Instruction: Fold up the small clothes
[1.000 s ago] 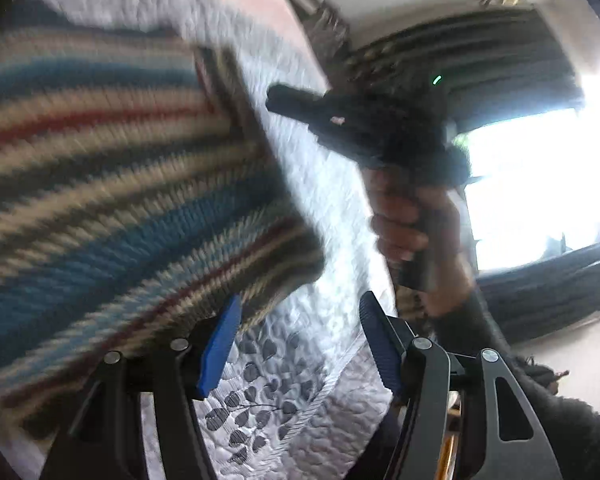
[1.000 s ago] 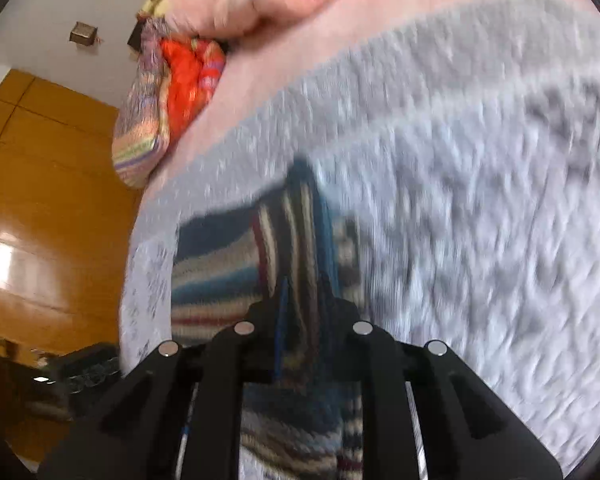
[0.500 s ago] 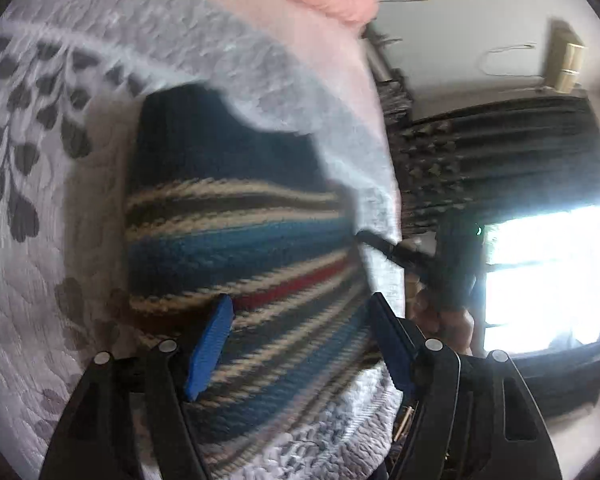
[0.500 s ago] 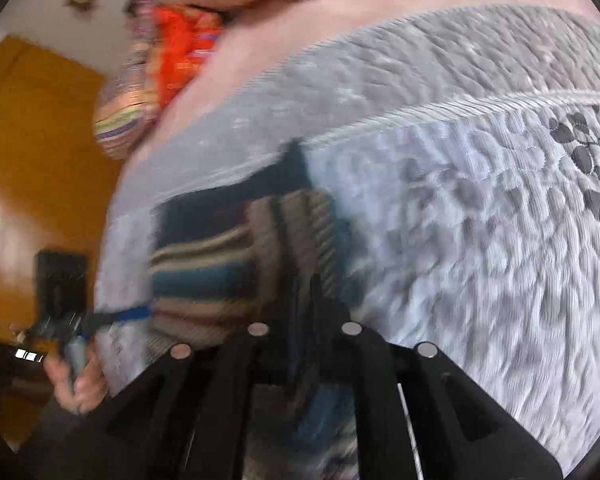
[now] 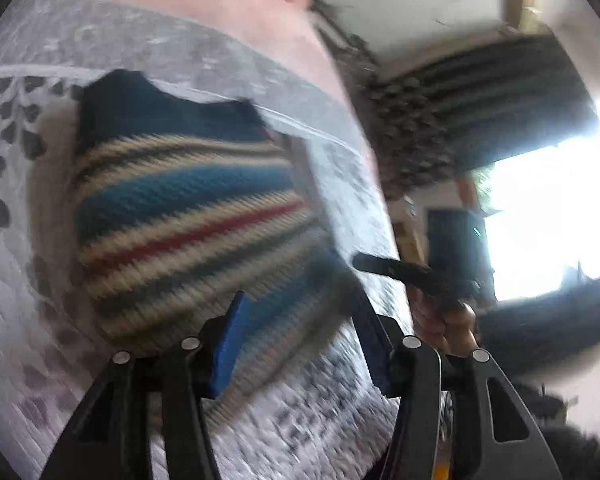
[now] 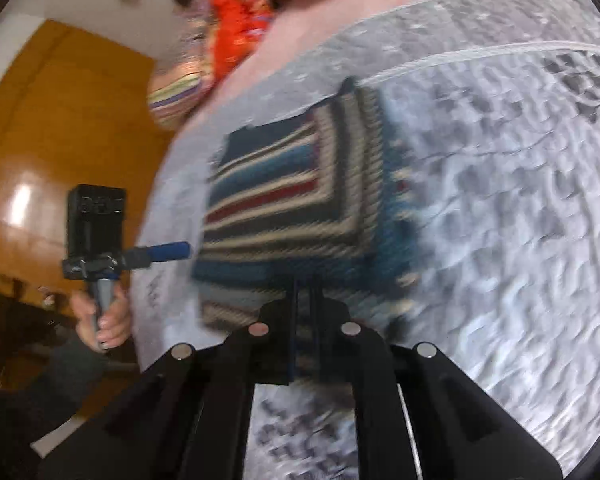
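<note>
The striped knit garment [image 6: 300, 200] lay half-folded on the quilted bed [image 6: 520, 240]. The right tongs [image 6: 304, 292] were pinched on its near edge; the left tongs [image 5: 300, 344] were spread above it. Next, release and smoothing seemed called for.

Both wrist cameras look down close along their own fingers at the striped sweater [image 5: 188, 216] on the bedspread [image 5: 28, 288]. The left faces it from one side, the right [image 6: 284, 196] from the opposite; each shows the other gripper beside it.
</note>
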`<state>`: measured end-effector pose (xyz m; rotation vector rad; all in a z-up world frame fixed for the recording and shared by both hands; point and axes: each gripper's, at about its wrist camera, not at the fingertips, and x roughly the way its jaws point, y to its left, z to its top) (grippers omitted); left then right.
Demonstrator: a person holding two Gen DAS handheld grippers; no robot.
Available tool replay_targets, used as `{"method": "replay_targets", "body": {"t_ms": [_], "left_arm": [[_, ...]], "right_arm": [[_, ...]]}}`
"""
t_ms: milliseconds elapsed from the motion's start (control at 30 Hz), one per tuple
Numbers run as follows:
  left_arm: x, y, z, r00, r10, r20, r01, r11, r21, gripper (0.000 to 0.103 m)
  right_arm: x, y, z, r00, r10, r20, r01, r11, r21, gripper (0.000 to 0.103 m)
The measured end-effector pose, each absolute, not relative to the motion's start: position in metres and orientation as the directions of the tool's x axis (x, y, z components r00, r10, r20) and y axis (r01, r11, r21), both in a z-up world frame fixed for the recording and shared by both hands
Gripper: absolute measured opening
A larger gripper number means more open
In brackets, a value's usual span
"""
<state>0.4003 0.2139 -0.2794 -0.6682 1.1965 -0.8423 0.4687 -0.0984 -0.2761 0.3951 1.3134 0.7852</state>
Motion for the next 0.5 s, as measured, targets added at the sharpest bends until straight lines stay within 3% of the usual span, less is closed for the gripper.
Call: {"method": "replay_targets", "body": {"t_ms": [67, 100, 233, 300, 367, 500], "left_arm": [[0.389, 0.205, -0.287, 0.094, -0.845, -0.527, 0.21, 0.534, -0.819, 0.054], [0.387, 0.199, -0.297, 0.08, -0.809, -0.582, 0.2, 0.585, -0.786, 0.053], [0.388, 0.2, -0.34, 0.049, -0.775, -0.631, 0.115, 0.632, -0.767, 0.031], [0.386, 0.21, -0.333, 0.065, -0.796, -0.601, 0.094, 0.605, -0.791, 0.034], [0.375, 0.217, -0.323, 0.064, -0.816, -0.575, 0.115, 0.578, -0.808, 0.05], [0.354, 0.225, -0.334, 0.043, -0.782, -0.621, 0.113, 0.622, -0.775, 0.053]], "right_arm": [[0.461, -0.099, -0.289, 0.031, 0.67, -0.742, -0.292, 0.716, 0.634, 0.003], [0.46, -0.1, -0.304, 0.035, 0.624, -0.78, -0.284, 0.755, 0.591, 0.0], [0.463, -0.123, -0.323, 0.034, 0.677, -0.735, -0.182, 0.728, 0.661, 0.0], [0.458, -0.127, -0.31, 0.038, 0.691, -0.722, -0.187, 0.715, 0.674, 0.0], [0.448, -0.132, -0.297, 0.046, 0.702, -0.71, -0.208, 0.702, 0.681, 0.006], [0.436, -0.134, -0.312, 0.025, 0.61, -0.792, -0.204, 0.778, 0.594, 0.0]]}}
